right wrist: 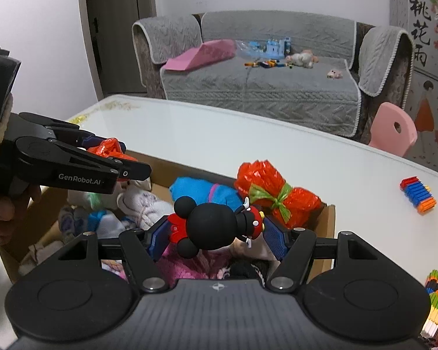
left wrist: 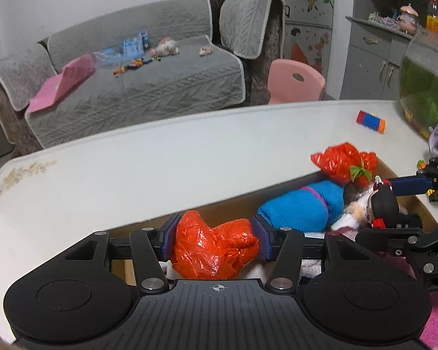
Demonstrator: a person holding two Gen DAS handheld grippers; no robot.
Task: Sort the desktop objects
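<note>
Left wrist view: a crumpled orange plastic bag (left wrist: 213, 250) is being clamped between the blue pads of the left claw (left wrist: 216, 240), over the near end of an open cardboard box (left wrist: 227, 204) that is standing on the white counter (left wrist: 131, 175). A blue cloth bundle (left wrist: 303, 208) is lying inside the box just beyond, and a second orange bag tied with a green ribbon (left wrist: 343, 164) is resting at the box's far corner. A block of blue and orange bricks (left wrist: 370, 121) is lying well apart on the counter, near a fish bowl (left wrist: 423, 87).

From the right wrist view, a black mouse figurine with red shorts (right wrist: 213, 227) is being gripped sideways by the right claw (right wrist: 216, 237), above the soft toys (right wrist: 140, 204) piled in the box. The left claw is being held by a hand (right wrist: 3, 213) at the left edge.
</note>
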